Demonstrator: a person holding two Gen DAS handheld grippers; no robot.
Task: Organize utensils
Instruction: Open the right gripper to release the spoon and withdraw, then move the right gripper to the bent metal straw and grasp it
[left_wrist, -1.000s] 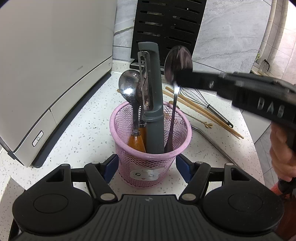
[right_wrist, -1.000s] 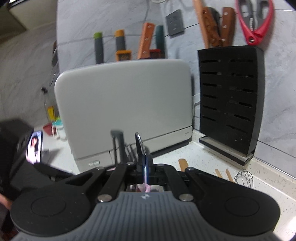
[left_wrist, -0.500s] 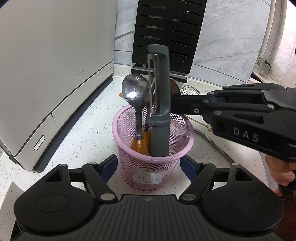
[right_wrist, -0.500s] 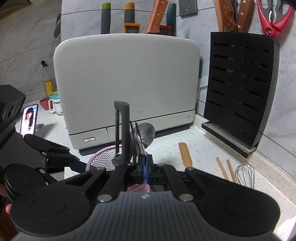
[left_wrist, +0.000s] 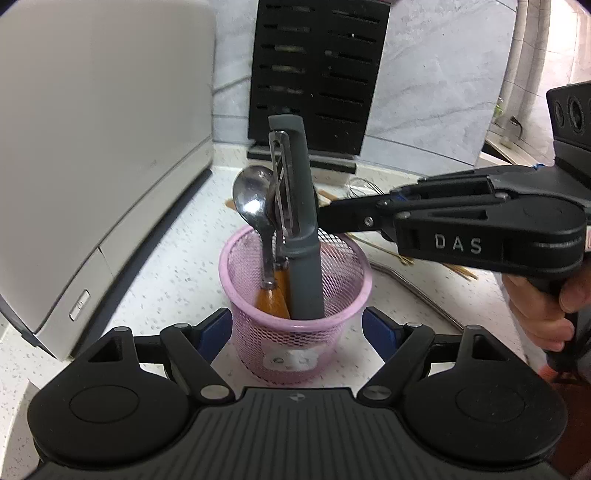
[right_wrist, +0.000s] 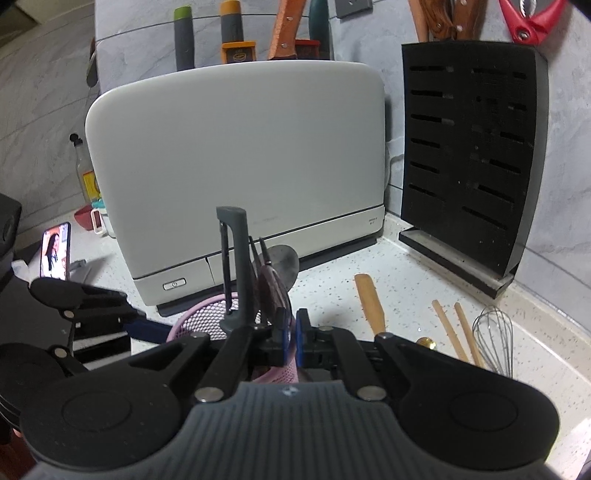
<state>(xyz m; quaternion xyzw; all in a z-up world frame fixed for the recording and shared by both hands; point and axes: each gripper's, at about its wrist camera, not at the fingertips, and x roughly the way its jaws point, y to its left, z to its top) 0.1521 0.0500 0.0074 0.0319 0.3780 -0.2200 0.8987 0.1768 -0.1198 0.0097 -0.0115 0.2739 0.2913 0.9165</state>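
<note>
Two grippers are working around the pink mesh basket (left_wrist: 295, 295), and that basket is your landmark here. Your left gripper (left_wrist: 297, 328) sits low at the basket's near side, its blue-padded fingers (left_wrist: 216, 328) spread wide, one on each flank of the basket wall and just beside it; whether the pads press the mesh cannot be told. Your right gripper (right_wrist: 291, 330) reaches in level from the basket's right side, your hand (left_wrist: 543, 310) wrapped around its grip well away from the rim. Its fingers stand narrow, only a slim gap between the blue pads, right above the basket's rim. A dark spoon bowl (right_wrist: 271, 291) rises just beyond those pads, but whether they pinch its handle cannot be told from here.

Inside the basket, the grey peeler (left_wrist: 299, 221) stands nearly upright, tallest of the lot. Just left of it, a shiny spoon (left_wrist: 255, 206) stands bowl up, with an orange-brown wooden handle (left_wrist: 271, 299) down in the mesh below it.

Beyond the basket on the speckled counter (right_wrist: 406, 280) lie a wooden spatula (right_wrist: 369, 299), a pair of chopsticks (right_wrist: 458, 332) and a wire whisk (right_wrist: 493, 336), all well apart from the rim. Behind the basket stands the big white appliance (right_wrist: 240, 162), and to that appliance's right the black slotted knife block (right_wrist: 469, 158).
</note>
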